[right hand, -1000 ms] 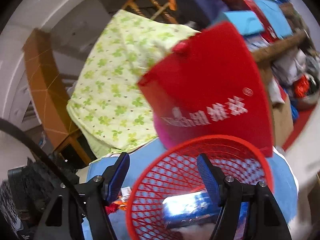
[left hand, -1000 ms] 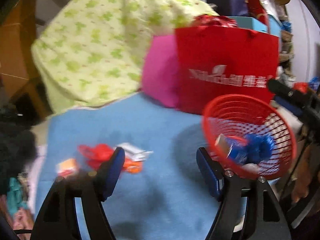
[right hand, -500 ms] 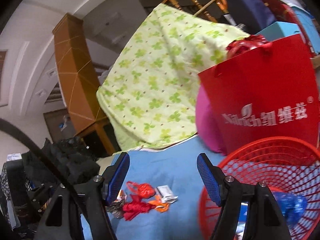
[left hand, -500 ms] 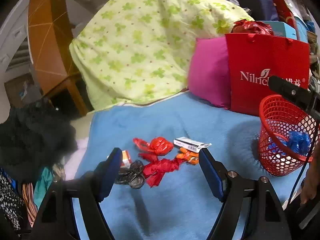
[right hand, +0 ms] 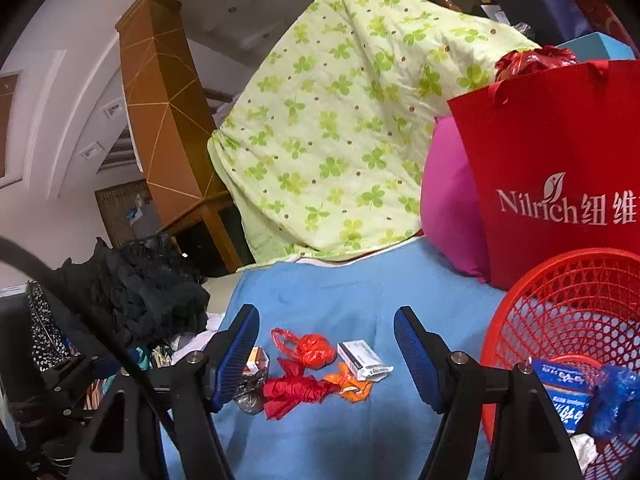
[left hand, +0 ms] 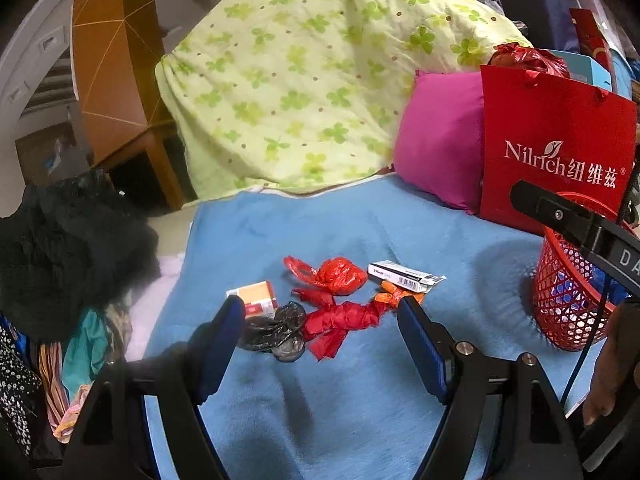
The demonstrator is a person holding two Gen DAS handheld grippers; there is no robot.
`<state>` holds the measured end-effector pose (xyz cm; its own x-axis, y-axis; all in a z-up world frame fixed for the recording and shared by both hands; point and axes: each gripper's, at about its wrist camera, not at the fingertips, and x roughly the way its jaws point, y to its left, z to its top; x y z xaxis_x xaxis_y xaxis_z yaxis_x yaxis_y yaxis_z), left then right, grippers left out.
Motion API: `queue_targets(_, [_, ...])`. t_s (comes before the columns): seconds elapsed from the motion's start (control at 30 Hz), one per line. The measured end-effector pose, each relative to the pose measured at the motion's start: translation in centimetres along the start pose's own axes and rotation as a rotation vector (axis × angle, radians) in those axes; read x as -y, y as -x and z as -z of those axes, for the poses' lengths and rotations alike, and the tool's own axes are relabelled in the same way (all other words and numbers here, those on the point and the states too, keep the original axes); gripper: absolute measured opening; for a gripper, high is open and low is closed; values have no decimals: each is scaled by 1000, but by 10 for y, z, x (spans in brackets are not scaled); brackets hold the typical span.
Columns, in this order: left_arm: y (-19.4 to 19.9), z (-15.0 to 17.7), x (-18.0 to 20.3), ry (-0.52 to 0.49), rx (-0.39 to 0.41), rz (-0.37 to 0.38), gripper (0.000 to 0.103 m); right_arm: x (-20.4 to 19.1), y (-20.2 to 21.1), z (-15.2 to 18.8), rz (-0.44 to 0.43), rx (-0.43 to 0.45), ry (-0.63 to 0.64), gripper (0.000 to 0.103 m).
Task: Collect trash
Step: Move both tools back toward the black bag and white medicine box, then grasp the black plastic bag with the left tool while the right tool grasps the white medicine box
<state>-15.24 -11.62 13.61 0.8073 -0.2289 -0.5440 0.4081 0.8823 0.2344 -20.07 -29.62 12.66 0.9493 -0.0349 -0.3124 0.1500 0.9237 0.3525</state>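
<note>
A heap of trash lies on the blue blanket: a red plastic bag, a crumpled red wrapper, a black plastic bag, a white and black carton, an orange and white box and an orange scrap. My left gripper is open and empty, just in front of the heap. My right gripper is open and empty, farther back. The red mesh basket stands at the right with a blue packet and a blue bag inside.
A red Nilrich paper bag and a magenta cushion stand behind the basket. A green clover quilt is piled at the back. Black clothing and other clothes lie at the blanket's left edge.
Both grippers have drawn back and swung left, away from the basket. The trash heap has come into full view between the left fingers. Both stay open.
</note>
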Motion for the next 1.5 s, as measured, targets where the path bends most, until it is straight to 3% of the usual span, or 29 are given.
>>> queue_targets(0.43, [-16, 15, -20, 43, -43, -4, 79, -13, -20, 9, 1, -71, 21, 74])
queue_targets(0.63, [-43, 37, -47, 96, -114, -19, 79, -9, -29, 12, 27, -116, 24, 74])
queue_targets(0.87, [-82, 79, -97, 184, -236, -70, 79, -2, -56, 23, 45, -239, -18, 74])
queue_targets(1.0, [-102, 98, -122, 250, -288, -62, 79, 4, -80, 33, 28, -342, -65, 74])
queue_targets(1.37, [-141, 95, -133, 343, -194, 121, 79, 24, -139, 33, 121, -431, -90, 74])
queue_targets(1.5, [-161, 90, -129, 367, -216, 178, 79, 28, -161, 31, 128, -455, -77, 74])
